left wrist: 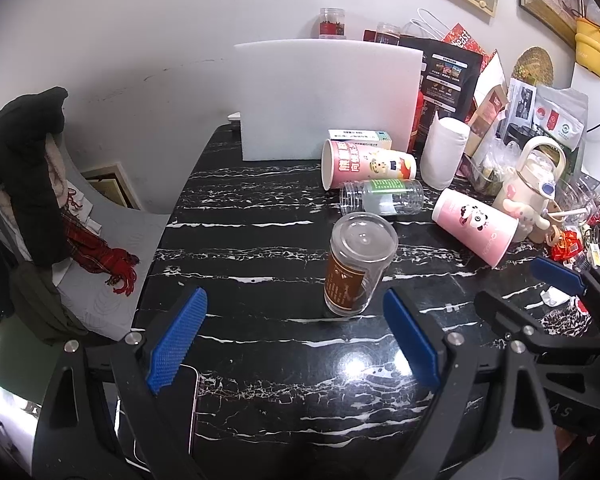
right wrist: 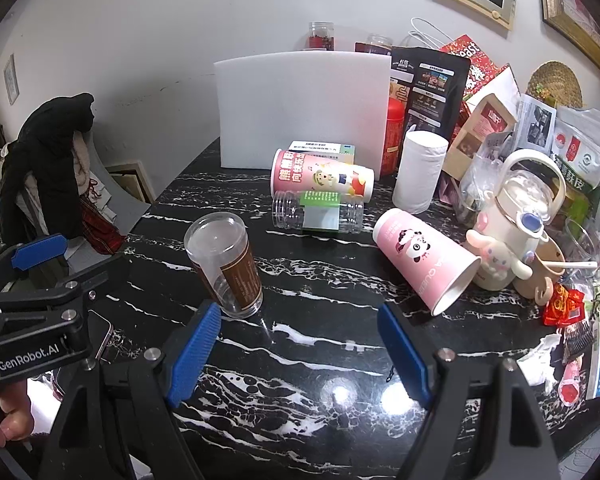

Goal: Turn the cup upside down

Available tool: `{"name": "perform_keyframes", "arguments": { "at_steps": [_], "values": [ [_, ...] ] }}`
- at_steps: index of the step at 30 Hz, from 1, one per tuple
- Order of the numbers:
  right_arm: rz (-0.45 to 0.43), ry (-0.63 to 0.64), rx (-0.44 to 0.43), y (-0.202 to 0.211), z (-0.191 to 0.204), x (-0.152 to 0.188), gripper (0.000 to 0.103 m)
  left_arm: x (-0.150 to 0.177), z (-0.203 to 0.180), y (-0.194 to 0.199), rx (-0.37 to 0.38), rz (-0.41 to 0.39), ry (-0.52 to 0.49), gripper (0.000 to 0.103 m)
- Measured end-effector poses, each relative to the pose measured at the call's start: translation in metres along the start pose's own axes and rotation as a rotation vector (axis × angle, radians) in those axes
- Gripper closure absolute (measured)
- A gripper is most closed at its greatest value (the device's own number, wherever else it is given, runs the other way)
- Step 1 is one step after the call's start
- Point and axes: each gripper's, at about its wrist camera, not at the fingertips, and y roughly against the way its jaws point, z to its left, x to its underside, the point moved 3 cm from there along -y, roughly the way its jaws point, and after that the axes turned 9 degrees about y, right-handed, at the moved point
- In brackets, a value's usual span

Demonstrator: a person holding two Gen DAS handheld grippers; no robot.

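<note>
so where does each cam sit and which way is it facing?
Left wrist: on the left gripper, looking forward over the black marble table at the clear brown-label cup, standing mouth down; own open blue pads frame it, right gripper at right edge.
Right wrist: on the right gripper, same heading, further right; pink panda cup ahead, left gripper and a fingertip at left.
Shared: both cups, white foam board.

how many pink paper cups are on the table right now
2. One pink cup with a cartoon child lies on its side in front of the white foam board. The panda cup lies on its side further right, beside the white kettle. The clutter at right may hide others.
</note>
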Motion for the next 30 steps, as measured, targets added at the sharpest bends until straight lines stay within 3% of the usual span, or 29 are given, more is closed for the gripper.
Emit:
{"name": "perform_keyframes", "arguments": {
  "at_steps": [30],
  "values": [
    [0.016,0.003,0.002,-0.0038,0.0003,0.0021,0.022,0.0047,0.0002,-0.0032,0.000,0.025,-0.001,0.013]
  ]
}}
